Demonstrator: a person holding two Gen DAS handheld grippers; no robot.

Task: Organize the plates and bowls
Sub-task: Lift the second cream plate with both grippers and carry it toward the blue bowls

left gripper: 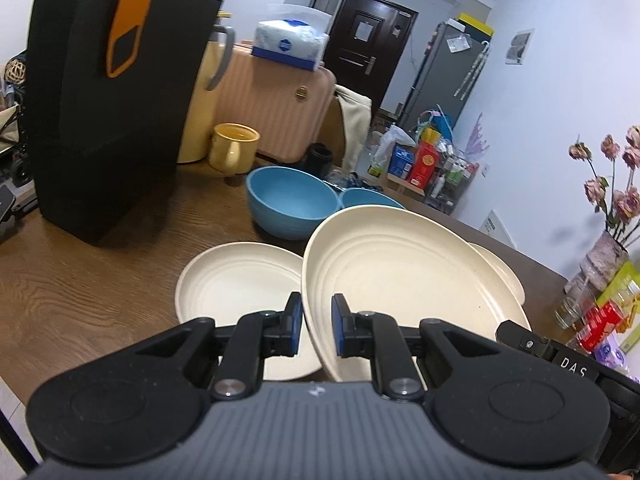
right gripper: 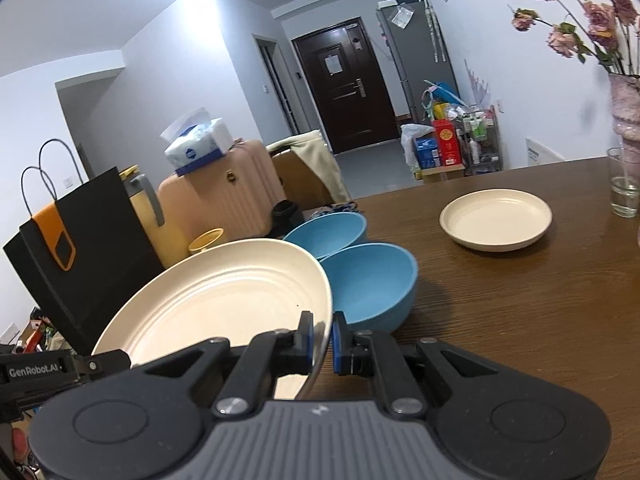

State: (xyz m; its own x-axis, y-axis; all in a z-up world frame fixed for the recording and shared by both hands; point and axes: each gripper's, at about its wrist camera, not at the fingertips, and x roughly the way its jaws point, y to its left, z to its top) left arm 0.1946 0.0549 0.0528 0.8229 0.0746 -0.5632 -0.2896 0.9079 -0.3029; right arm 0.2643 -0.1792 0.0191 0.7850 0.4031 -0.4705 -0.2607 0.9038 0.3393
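**Two grippers share one plate**

Two hand-held grippers carry a single cream plate (left gripper: 400, 280) tilted above the tabletop (left gripper: 100, 280). At left, a second cream plate (left gripper: 240, 280) lies flat below, probably the stack's base. The left hand-held gripper (left gripper: 317, 326) is clamped on the lifted plate's near rim, pads pinching it edge-on. Behind sit two blue bowls (left gripper: 292, 204), one beside the other, not yet nested. The right hand-held gripper (right gripper: 322, 336) is clamped on the same plate's opposite rim, apparently so the wide dish stays steady in the air. Farther right, a third plate (right gripper: 496, 220) rests alone near a glass (right gripper: 622, 188), well apart from the rest.
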